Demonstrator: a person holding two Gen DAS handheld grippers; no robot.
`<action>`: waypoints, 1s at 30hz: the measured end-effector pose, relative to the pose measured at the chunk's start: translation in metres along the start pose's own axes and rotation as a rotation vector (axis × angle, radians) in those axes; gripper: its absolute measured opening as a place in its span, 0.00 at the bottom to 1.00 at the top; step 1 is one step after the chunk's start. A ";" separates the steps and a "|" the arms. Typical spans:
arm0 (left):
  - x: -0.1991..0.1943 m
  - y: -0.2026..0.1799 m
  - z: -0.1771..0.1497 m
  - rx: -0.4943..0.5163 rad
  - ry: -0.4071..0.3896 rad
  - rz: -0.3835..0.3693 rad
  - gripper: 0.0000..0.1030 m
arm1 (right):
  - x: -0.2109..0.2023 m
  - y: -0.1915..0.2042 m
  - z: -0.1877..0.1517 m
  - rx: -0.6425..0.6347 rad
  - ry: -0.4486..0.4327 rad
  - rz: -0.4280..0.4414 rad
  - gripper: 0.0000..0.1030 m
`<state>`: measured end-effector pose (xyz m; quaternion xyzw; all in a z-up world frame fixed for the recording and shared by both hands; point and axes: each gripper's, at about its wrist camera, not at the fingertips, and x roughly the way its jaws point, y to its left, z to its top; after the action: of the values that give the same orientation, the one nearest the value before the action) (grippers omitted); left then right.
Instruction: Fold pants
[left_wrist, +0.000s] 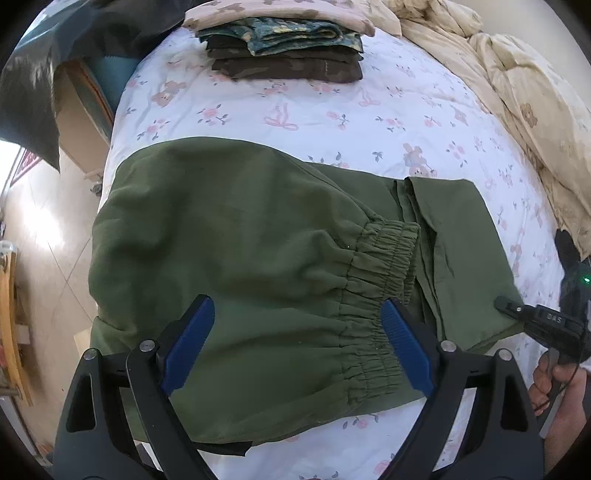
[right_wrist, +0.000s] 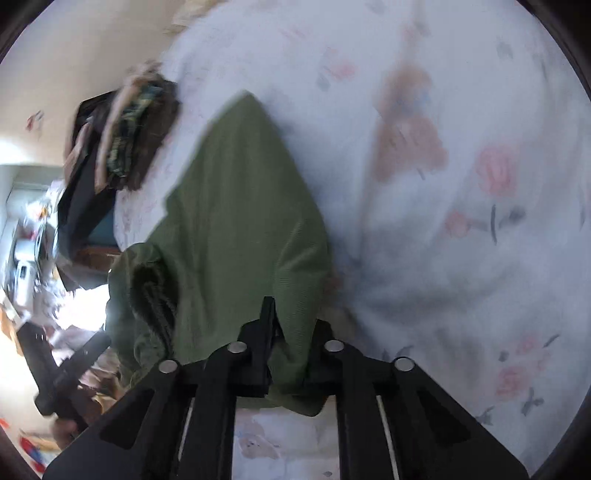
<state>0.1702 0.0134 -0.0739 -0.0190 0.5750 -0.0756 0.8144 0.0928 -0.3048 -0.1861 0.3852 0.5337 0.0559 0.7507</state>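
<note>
Green pants (left_wrist: 240, 240) lie folded on a floral bed sheet (left_wrist: 295, 110), with the elastic waistband (left_wrist: 373, 295) on top. My left gripper (left_wrist: 295, 301) hangs open just above the cloth, its blue pads (left_wrist: 192, 339) on either side of the waistband area and nothing pinched. At the right edge, my right gripper (left_wrist: 517, 308) sits at the hem corner of the folded legs. In the blurred right wrist view the right gripper (right_wrist: 280, 314) is shut on the edge of the green pants (right_wrist: 240, 221), and cloth drapes over one finger.
A stack of folded camouflage and dark clothes (left_wrist: 284, 51) sits at the far end of the bed, seen too as the stack (right_wrist: 136, 136). A crumpled cream duvet (left_wrist: 517, 92) fills the right side. The bed edge drops to a tiled floor (left_wrist: 44, 240) on the left. A hand (left_wrist: 561, 387) holds the right gripper.
</note>
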 end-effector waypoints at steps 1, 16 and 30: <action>-0.003 0.002 0.001 -0.009 0.000 -0.009 0.87 | -0.006 0.007 0.000 -0.027 -0.020 -0.004 0.07; -0.088 0.150 0.020 -0.507 -0.174 -0.067 0.87 | -0.047 0.329 -0.071 -0.873 -0.111 0.090 0.06; -0.110 0.299 -0.021 -0.835 -0.212 -0.063 0.87 | 0.217 0.419 -0.190 -1.086 0.187 -0.095 0.11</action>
<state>0.1449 0.3255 -0.0137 -0.3722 0.4687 0.1411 0.7886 0.1612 0.1931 -0.1089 -0.0883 0.5093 0.3231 0.7927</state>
